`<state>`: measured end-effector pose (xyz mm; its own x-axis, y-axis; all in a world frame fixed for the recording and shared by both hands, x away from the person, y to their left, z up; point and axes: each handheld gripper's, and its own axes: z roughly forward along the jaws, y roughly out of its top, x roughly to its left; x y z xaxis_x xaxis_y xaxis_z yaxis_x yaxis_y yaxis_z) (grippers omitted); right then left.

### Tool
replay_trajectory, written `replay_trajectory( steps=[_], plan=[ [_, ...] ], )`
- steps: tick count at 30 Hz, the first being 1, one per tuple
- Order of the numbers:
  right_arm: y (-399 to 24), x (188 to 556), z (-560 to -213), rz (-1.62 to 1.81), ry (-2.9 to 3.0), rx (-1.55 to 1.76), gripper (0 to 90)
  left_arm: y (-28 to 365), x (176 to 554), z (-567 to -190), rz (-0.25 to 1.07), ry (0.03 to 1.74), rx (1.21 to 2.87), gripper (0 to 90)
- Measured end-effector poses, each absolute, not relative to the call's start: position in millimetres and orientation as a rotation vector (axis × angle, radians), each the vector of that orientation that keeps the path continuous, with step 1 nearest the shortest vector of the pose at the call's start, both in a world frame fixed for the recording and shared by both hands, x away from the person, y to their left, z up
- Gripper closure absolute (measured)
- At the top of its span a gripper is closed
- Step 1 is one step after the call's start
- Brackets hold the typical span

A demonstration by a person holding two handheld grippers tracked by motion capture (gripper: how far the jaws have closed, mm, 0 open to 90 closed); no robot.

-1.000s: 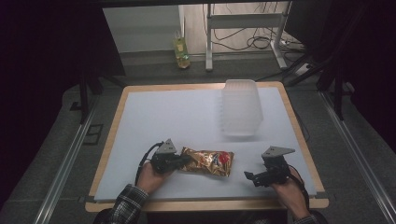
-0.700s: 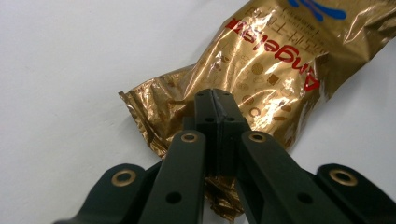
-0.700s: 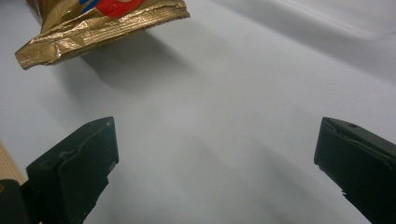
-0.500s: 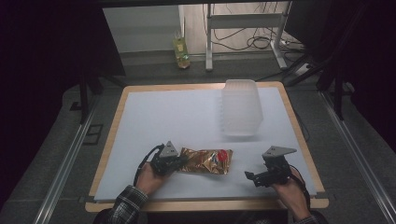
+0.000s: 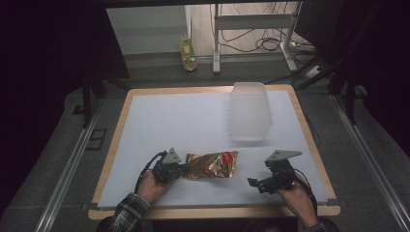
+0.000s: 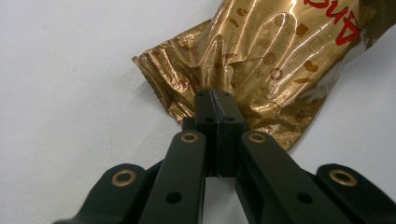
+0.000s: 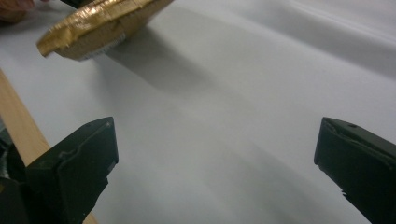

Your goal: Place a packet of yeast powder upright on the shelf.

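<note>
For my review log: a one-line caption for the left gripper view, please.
Left gripper shut on the crimped end of a gold snack bag lying on the white table.

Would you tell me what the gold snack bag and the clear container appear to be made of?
Snack bag: probably metallised plastic film, glossy; it crinkles and throws sharp glints. Clear container: likely translucent plastic with a frosted, ribbed look; the white table cover shows through.

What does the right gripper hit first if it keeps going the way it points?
Probably the gold snack bag. The right gripper, fingers wide open, points across the white table cover toward the bag's near end, which the left gripper pinches at the far end. Depth is unclear, so it might pass just beside it.
</note>
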<state>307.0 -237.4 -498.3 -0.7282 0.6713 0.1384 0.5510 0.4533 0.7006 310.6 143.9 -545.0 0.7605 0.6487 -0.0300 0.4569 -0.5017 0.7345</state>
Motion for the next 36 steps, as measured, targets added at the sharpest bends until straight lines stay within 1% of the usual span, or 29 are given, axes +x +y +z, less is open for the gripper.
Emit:
replay_trajectory(
  steps=[8, 13, 22, 29, 31, 32, 34, 36],
  plan=[
    [-227.5, 314.3, -494.8, 1.269, 2.591, 1.169, 0.8, 142.4, 307.3, -544.8, 0.330, 0.829, 2.190, 90.0],
    [-218.2, 318.2, -493.5, 1.263, 2.618, 1.191, 0.8, 142.3, 305.6, -544.7, 0.324, 0.827, 2.190, 90.0],
    [-199.1, 338.7, -489.6, 1.344, 2.681, 1.335, 1.3, 142.6, 304.3, -545.0, 0.310, 0.828, 2.184, 90.0],
    [-180.5, 353.3, -491.3, 1.357, 2.715, 1.485, 11.0, 142.8, 304.2, -544.8, 0.295, 0.826, 2.184, 90.0],
    [-176.9, 358.7, -493.2, 1.367, 2.711, 1.500, 12.6, 142.8, 304.2, -544.8, 0.295, 0.825, 2.185, 90.0],
    [-173.6, 362.9, -494.2, 1.371, 2.706, 1.511, 15.8, 143.0, 304.4, -544.9, 0.292, 0.825, 2.184, 90.0],
    [-172.0, 364.6, -494.7, 1.374, 2.706, 1.513, 17.1, 143.0, 304.4, -544.8, 0.293, 0.823, 2.185, 90.0],
    [-166.5, 369.3, -496.3, 1.376, 2.706, 1.519, 20.7, 143.0, 304.4, -544.8, 0.293, 0.823, 2.184, 90.0]
  ],
)
